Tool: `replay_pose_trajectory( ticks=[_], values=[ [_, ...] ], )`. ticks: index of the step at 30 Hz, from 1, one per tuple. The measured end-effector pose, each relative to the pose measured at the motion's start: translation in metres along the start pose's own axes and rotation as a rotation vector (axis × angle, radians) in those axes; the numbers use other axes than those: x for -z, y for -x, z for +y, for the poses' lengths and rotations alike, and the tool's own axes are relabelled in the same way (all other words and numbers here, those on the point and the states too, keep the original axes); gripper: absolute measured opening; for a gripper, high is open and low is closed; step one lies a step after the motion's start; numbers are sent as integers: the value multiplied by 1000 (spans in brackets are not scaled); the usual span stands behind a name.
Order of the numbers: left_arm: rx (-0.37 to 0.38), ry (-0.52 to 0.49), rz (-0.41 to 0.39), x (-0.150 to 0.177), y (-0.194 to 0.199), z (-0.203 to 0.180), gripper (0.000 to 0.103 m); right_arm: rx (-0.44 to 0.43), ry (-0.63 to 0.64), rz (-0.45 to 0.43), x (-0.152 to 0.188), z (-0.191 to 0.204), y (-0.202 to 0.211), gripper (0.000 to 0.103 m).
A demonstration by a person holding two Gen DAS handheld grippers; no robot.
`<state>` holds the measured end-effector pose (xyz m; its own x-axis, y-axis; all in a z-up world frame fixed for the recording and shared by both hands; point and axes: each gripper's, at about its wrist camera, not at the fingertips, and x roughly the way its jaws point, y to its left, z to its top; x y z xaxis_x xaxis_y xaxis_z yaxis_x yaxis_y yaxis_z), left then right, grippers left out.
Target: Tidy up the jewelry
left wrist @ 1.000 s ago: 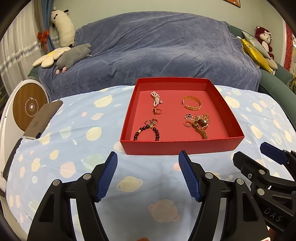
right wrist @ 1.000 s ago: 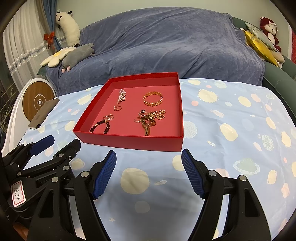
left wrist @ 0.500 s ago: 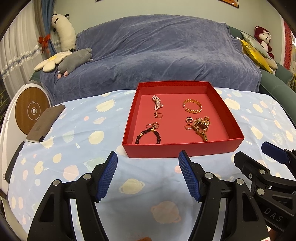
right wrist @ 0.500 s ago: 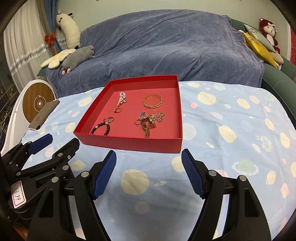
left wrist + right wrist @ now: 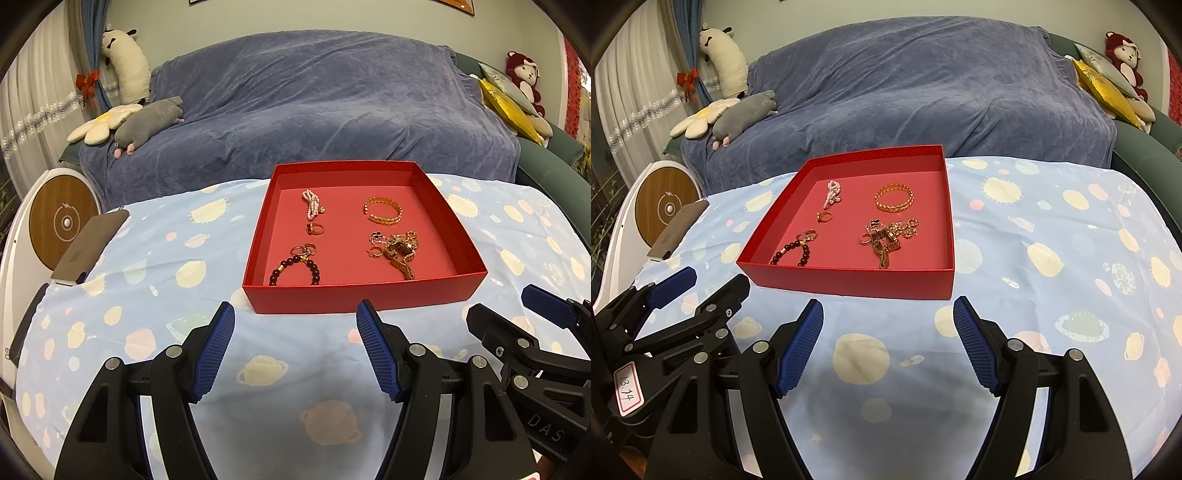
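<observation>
A shallow red box [image 5: 364,297] [image 5: 849,282] sits on the blue patterned tablecloth. Inside lie a pink bead bracelet [image 5: 312,203] [image 5: 833,192], a gold bangle [image 5: 382,210] [image 5: 894,198], a small ring [image 5: 314,229] [image 5: 824,216], a dark bead bracelet [image 5: 295,269] [image 5: 792,253] with rings at its top, and a tangled gold pile [image 5: 399,251] [image 5: 888,238]. My left gripper [image 5: 295,325] [image 5: 713,288] is open and empty in front of the box. My right gripper [image 5: 888,321] [image 5: 506,306] is open and empty beside it, to the right.
A grey phone-like slab [image 5: 90,245] [image 5: 677,229] lies at the table's left edge on a white round device [image 5: 62,221]. A blue-covered sofa [image 5: 314,103] with plush toys [image 5: 147,122] and yellow cushions [image 5: 506,103] stands behind the table.
Both grippers have drawn back and risen slightly; the box looks a little farther away. Both stay open and empty. The jewelry has not moved.
</observation>
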<state>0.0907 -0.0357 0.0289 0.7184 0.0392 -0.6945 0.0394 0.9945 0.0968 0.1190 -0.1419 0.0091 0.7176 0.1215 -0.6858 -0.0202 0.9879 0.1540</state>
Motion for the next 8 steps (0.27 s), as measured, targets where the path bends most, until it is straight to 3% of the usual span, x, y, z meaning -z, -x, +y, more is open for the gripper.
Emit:
replay_pose_trajectory(
  ticks=[8],
  values=[
    [-2,22,24,2,-3,3,66,22,-2,-7,1,1,1,80]
  ],
)
